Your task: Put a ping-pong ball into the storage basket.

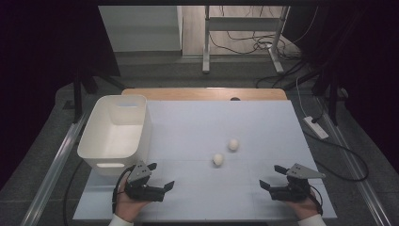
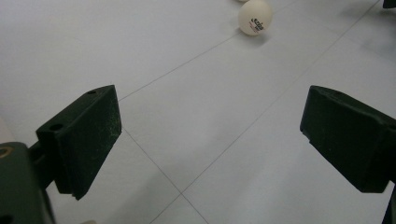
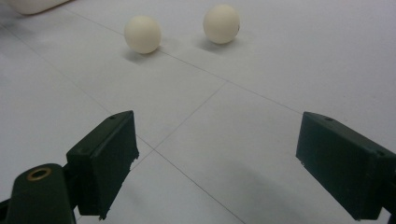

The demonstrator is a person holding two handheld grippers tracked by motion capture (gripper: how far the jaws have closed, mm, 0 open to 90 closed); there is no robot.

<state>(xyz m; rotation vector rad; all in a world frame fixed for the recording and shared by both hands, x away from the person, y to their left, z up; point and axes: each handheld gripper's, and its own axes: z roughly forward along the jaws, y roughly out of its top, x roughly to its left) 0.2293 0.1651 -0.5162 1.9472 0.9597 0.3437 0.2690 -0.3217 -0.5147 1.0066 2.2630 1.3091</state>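
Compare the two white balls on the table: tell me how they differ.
The nearer ball lies closer to the left gripper and the white bin; the farther ball sits behind it, toward the table's middle. In the left gripper view the nearer ball shows a small printed mark; the right gripper view shows a faint dark mark at the farther ball's edge. Both are round, off-white, alike in size, resting untouched.

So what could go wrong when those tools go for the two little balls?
The two balls, near and far, are round and lie free on the flat table, so a nudge from the left tool or right tool could roll either away. They lie close together, so grabbing one may bump the other.
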